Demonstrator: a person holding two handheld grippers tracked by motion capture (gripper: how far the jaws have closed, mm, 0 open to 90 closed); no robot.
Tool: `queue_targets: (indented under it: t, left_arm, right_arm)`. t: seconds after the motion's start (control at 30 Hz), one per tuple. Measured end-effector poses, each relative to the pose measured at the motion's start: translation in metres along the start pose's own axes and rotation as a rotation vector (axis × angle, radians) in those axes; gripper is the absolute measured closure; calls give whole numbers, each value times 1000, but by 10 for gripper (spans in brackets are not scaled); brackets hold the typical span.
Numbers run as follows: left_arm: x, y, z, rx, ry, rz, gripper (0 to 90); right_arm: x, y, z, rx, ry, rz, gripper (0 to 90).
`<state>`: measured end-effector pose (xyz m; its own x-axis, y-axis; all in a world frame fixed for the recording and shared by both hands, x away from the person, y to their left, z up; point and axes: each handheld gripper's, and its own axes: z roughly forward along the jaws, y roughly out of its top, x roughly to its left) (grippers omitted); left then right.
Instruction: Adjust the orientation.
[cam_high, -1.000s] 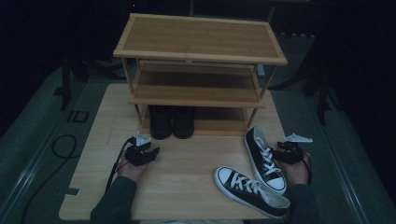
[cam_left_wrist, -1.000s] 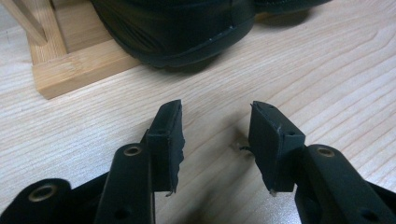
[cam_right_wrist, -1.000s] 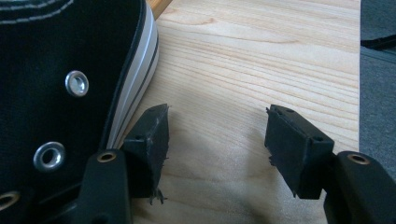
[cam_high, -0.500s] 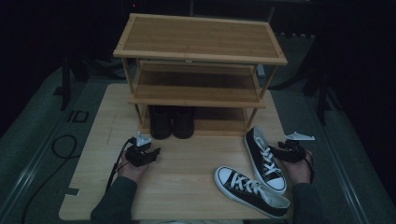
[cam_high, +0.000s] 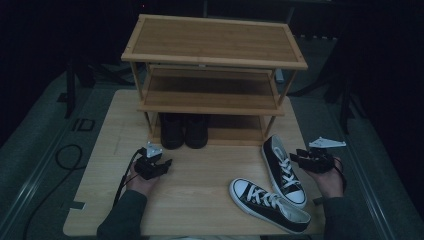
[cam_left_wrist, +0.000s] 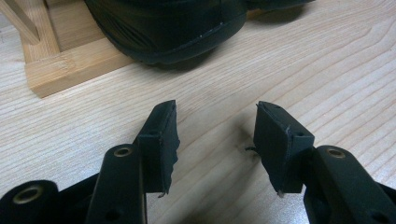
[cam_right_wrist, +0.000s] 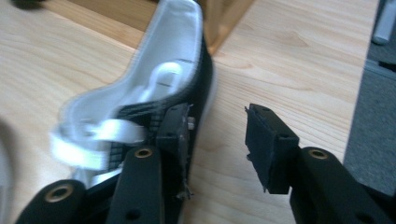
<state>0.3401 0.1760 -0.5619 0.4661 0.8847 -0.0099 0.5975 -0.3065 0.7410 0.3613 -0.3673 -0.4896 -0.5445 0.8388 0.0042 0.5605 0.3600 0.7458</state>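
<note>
Two black-and-white sneakers lie on the table at the right, one (cam_high: 282, 170) near the rack's foot and the other (cam_high: 270, 205) closer to the front edge. My right gripper (cam_high: 297, 156) hovers just right of the first sneaker (cam_right_wrist: 154, 84). Its jaws (cam_right_wrist: 218, 112) have just been closing but still stand apart, with only bare wood between them. The left jaw sits against the sneaker's outer side. My left gripper (cam_high: 162, 162) rests low on the table before a pair of black shoes (cam_high: 182, 130). Its jaws (cam_left_wrist: 217, 107) have just been opening and hold nothing, a black shoe toe (cam_left_wrist: 163, 28) just ahead.
A three-tier wooden shoe rack (cam_high: 215, 40) stands at the back of the light wooden table (cam_high: 200, 175), the black shoes on its bottom shelf. A cable (cam_high: 65, 155) loops on the floor at the left. Dark floor surrounds the table.
My right gripper has lifted a little beside the sneaker. The left hand has stayed where it was.
</note>
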Motion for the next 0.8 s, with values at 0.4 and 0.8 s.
queue_targets:
  t: [0.4, 0.8]
  left_arm:
    - [-1, 0, 0, 0, -1, 1, 492]
    - [-1, 0, 0, 0, 0, 1, 485]
  right_arm:
    - [36, 13, -32, -5, 95, -89, 616]
    - [65, 7, -37, 26, 169, -129, 680]
